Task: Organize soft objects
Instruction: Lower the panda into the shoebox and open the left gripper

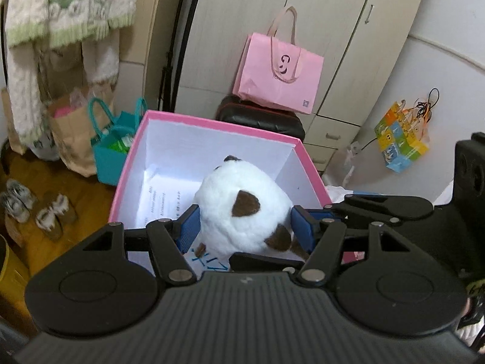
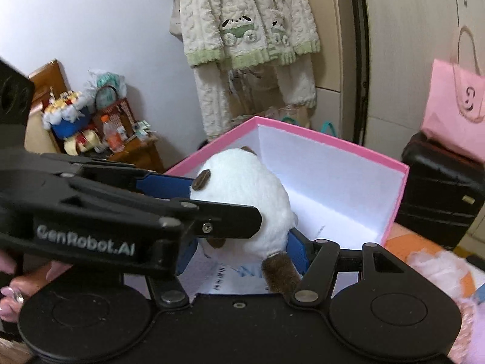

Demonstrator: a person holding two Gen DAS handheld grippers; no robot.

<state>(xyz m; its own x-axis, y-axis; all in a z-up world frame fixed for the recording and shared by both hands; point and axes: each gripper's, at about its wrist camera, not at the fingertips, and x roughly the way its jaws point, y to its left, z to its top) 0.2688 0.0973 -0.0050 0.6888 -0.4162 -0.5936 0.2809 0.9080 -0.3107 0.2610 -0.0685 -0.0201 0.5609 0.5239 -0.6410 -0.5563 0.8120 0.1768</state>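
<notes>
Both the left gripper (image 1: 245, 230) and right gripper (image 2: 242, 245) clamp the white plush toy (image 1: 242, 209) between their fingers above the pink box (image 1: 212, 121); light, squashy, best held mid-body.

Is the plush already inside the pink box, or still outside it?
Inside, at least partly: the white plush sits within the pink box's walls, both grippers' blue pads at its sides. Whether it rests on the bottom, cannot tell.

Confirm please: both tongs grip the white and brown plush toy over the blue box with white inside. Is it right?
One detail is wrong: the box is pink outside, not blue, as the left wrist view shows. The rest holds: the left tongs and right tongs both grip the white and brown plush toy over its white inside.
</notes>
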